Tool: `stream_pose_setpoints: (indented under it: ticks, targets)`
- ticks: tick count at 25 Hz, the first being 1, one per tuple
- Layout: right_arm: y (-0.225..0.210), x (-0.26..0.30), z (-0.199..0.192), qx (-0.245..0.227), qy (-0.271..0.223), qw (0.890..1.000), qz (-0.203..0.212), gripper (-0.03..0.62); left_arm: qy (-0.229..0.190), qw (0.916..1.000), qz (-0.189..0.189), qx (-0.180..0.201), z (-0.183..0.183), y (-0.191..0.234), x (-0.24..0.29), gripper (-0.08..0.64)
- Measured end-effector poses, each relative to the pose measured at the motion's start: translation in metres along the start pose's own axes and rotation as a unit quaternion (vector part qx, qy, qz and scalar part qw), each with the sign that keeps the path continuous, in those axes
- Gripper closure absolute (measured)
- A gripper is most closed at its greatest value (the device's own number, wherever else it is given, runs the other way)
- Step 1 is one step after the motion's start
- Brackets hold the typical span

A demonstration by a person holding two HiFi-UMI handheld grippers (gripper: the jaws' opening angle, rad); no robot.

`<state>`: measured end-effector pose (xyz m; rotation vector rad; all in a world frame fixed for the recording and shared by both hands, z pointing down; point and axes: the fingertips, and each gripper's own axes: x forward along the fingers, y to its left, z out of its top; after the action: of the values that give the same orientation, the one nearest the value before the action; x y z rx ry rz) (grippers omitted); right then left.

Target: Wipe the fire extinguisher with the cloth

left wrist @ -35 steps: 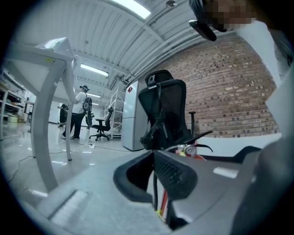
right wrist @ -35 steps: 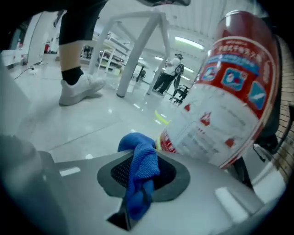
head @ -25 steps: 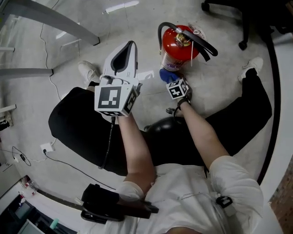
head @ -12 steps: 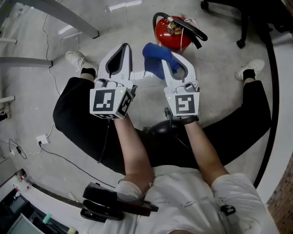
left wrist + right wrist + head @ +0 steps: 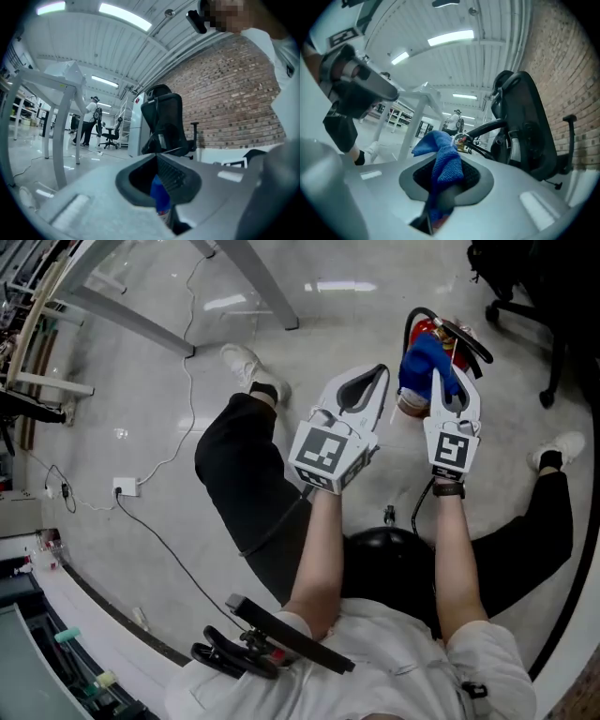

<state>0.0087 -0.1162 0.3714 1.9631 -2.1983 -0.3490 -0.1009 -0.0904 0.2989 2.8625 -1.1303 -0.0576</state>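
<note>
Head view: right gripper [image 5: 439, 379] clamps the blue cloth [image 5: 422, 364] with the fire extinguisher [image 5: 427, 328] just beyond its tips, left gripper [image 5: 373, 381] shut and empty alongside, so a hard swipe could yank cloth from those 2 jaws or topple the unbraced cylinder.

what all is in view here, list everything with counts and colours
fire extinguisher: one, red with a black hose, on the floor, partly behind the cloth
cloth: one, blue, clamped in the right gripper
office chair: one nearby, black, beyond the extinguisher
table frame: one, grey, upper left
cable: one, white, across the floor
socket block: one, white, at the cable's end
brick wall: one, reddish brown, behind the chair
bystander: one, white top, far off
shoes: two, white, on the person's feet
left gripper: one, white, shut, empty
right gripper: one, white, shut on the cloth
</note>
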Motion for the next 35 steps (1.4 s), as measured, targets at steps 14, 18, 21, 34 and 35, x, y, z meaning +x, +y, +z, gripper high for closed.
stream_pose_setpoints:
  ticks: [14,18,21,34,35]
  targets:
    - [0.106,-0.018,-0.259,-0.086,0.243,0.954,0.156,0.526,0.005,0.9992,0.020,0.035,-0.017,-0.005,0.034,0.558]
    - [0.130,-0.022,-0.311,-0.106,0.281,0.938,0.176,0.526,0.006,0.9987,0.035,0.036,-0.021,0.000,0.033,0.557]
    - [0.126,-0.037,-0.367,-0.060,0.377,0.910,0.159,0.525,0.018,0.9982,0.040,0.042,-0.028,-0.002,0.033,0.558]
    - [0.110,-0.027,-0.227,0.128,0.281,0.939,0.153,0.523,0.018,0.9961,0.083,0.022,-0.016,0.016,0.032,0.558]
    - [0.100,-0.025,-0.191,0.119,0.230,0.953,0.158,0.523,0.007,0.9961,0.084,0.023,-0.007,0.016,0.033,0.558]
